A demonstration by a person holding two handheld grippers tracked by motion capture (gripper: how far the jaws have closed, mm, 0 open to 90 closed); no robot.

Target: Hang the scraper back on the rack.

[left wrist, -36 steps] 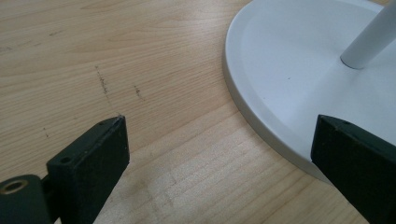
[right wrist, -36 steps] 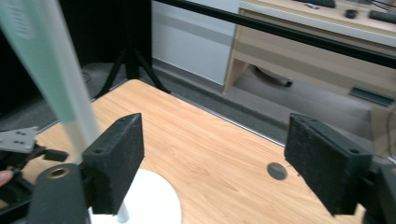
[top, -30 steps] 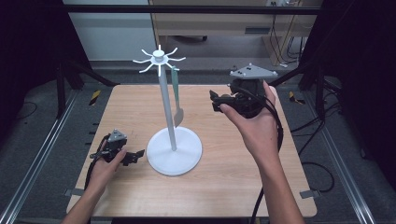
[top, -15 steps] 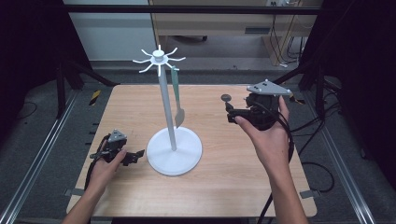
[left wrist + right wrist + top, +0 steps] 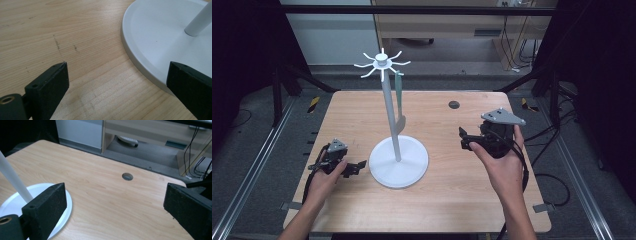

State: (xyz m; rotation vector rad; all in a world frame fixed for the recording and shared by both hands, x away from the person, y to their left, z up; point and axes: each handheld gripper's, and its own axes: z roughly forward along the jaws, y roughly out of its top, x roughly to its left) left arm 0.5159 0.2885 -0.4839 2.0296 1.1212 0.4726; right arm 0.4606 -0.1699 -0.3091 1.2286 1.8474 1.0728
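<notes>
Nothing here carries writing I can read. The white stand (image 5: 398,159) and the tabletop (image 5: 452,200) bear no labels, brands or numbers.

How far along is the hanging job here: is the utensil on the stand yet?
Done: the green utensil hangs from a hook of the white stand. In hand: nothing. The right gripper has just been opening its jaws, with nothing between them, and the left gripper sits open on the table beside the stand's base. Left: probably only drawing the hands back.
</notes>
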